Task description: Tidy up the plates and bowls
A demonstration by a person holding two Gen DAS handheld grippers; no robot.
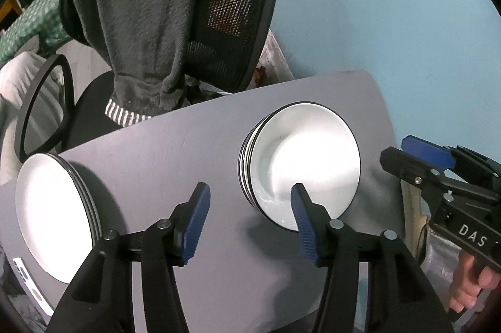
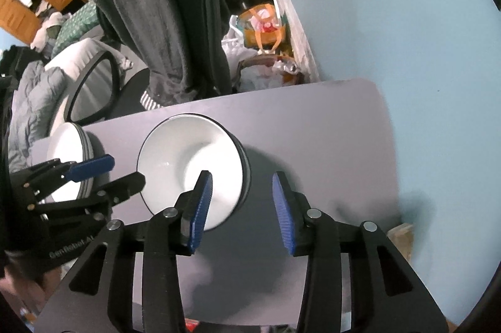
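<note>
A stack of white bowls with dark rims (image 1: 307,157) (image 2: 194,164) sits on the grey table (image 1: 194,151) (image 2: 328,126). A stack of white plates with dark rims (image 1: 53,214) (image 2: 70,151) sits at the table's left. My left gripper (image 1: 250,201) is open and empty, held above the table between the two stacks. My right gripper (image 2: 242,186) is open and empty, just right of the bowls; its left finger overlaps the bowl rim in view. The right gripper also shows at the right edge of the left wrist view (image 1: 416,157).
A black mesh office chair (image 1: 231,4) draped with a grey towel (image 1: 141,20) stands behind the table. A light blue wall (image 2: 407,20) lies to the right. Bags and clutter (image 2: 266,32) sit beyond the table's far edge.
</note>
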